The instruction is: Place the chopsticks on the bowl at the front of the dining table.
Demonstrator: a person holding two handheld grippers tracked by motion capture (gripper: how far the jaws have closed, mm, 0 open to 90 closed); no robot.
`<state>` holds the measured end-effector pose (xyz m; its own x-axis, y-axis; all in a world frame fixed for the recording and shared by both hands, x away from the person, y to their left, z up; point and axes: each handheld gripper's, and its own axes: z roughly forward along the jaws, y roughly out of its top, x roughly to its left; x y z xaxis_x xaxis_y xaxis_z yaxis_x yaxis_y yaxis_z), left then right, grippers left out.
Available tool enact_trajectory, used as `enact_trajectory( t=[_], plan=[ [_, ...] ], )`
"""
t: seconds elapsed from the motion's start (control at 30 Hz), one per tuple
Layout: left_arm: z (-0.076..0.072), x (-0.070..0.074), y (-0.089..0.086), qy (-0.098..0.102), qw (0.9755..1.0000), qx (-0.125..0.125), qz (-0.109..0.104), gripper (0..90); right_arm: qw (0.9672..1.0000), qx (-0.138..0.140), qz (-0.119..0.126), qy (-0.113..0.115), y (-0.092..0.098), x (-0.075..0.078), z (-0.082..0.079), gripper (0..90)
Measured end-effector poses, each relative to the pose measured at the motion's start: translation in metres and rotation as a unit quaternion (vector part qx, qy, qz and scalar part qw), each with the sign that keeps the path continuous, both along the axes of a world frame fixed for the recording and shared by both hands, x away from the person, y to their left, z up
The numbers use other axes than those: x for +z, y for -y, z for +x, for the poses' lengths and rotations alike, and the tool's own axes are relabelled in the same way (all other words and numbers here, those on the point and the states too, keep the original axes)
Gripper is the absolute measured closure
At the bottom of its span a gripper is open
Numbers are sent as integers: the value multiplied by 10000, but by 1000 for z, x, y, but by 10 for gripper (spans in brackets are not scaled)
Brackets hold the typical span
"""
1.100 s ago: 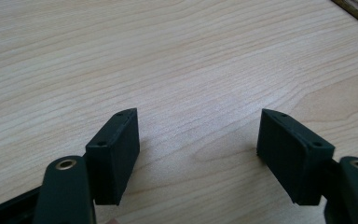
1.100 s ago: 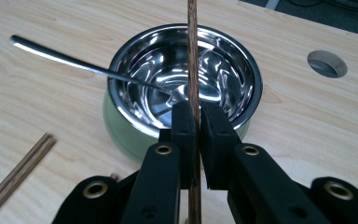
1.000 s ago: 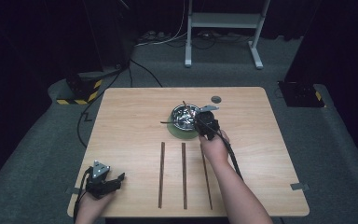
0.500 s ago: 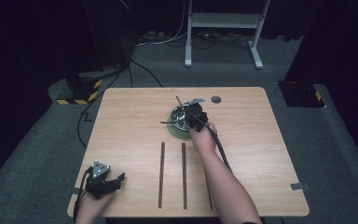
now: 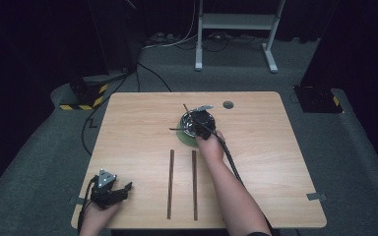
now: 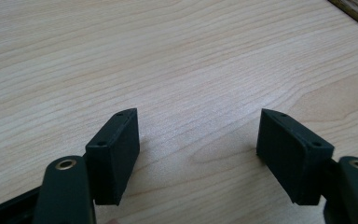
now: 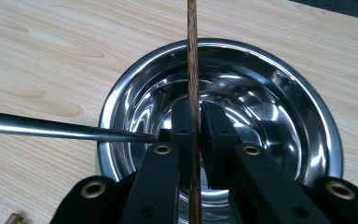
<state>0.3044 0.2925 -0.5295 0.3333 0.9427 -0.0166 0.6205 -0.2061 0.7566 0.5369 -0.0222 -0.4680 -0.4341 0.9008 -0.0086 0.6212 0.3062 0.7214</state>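
Your right hand-held gripper [image 7: 195, 140] clamped a wooden stick [image 7: 192, 60] above the steel bowl [image 7: 279, 112].
The stick ran upright between the closed jaws; a metal rod [image 7: 51, 127] leaned on the bowl's rim. Your left hand-held gripper [image 6: 198, 144] rested agape and empty at the surface's [image 5: 275, 147] near corner, beside two wooden sticks [image 5: 170, 182] lying parallel.

The pale wooden surface [image 5: 128, 128] carries a steel bowl [image 5: 189, 125] on a green mat [image 5: 183, 140] near its far middle. Two dark sticks [image 5: 171, 183] lie parallel toward the near edge, well apart from the bowl. A round hole [image 5: 228, 104] sits near the far edge.
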Motion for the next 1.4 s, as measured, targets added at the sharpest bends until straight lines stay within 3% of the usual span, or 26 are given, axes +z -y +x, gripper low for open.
enact_trajectory(
  t=[0.07, 0.1, 0.27, 0.33, 0.37, 0.5, 0.53, 0.57, 0.67, 0.7, 0.77, 0.83, 1.13, 1.4],
  plan=[
    [0, 0, 0, -1, 10000, -1, 0, 300, 10000, 23, 23, -20, 0, 0, 0, 799],
    [0, 0, 0, -1, 10000, -2, -4, 300, 10000, 70, 7, -21, 0, 2, -1, 739],
    [0, 0, 0, 1, 10000, -20, 11, 300, 9998, 155, 100, 108, 4, 13, -11, 686],
    [0, 0, 0, 5, 10000, -23, 17, 300, 9993, 215, 141, 289, 13, 25, -25, 651],
    [0, 0, 0, 4, 10000, -21, 14, 300, 9991, 261, 211, 261, 17, 29, -32, 638],
    [1, 0, 0, -3, 10000, -47, 24, 300, 9983, 299, 324, 394, 40, 34, -60, 575],
    [1, 0, 0, -3, 10000, -47, 24, 300, 9983, 299, 324, 394, 40, 34, -60, 575],
    [1, 0, 0, -15, 10000, -62, 52, 300, 9983, 327, 334, 337, 52, 33, -76, 554],
    [1, 0, 0, -3, 10000, -48, 29, 300, 9985, 320, 296, 333, 64, 30, -90, 550],
    [1, 0, 0, -13, 10000, -60, 55, 300, 9985, 414, 189, 301, 74, 24, -104, 559],
    [1, 0, 0, -12, 10000, -60, 57, 300, 9986, 423, 135, 301, 78, 21, -111, 558],
    [1, 1, 0, -13, 10000, -54, 64, 300, 9987, 418, 102, 269, 89, 11, -128, 551],
    [1, 1, -1, -26, 9999, -79, 94, 300, 9989, 458, 54, -40, 99, -16, -157, 465],
    [1, 1, -1, -26, 9999, -79, 90, 301, 9991, 365, 53, -199, 100, -30, -169, 375]
  ],
)
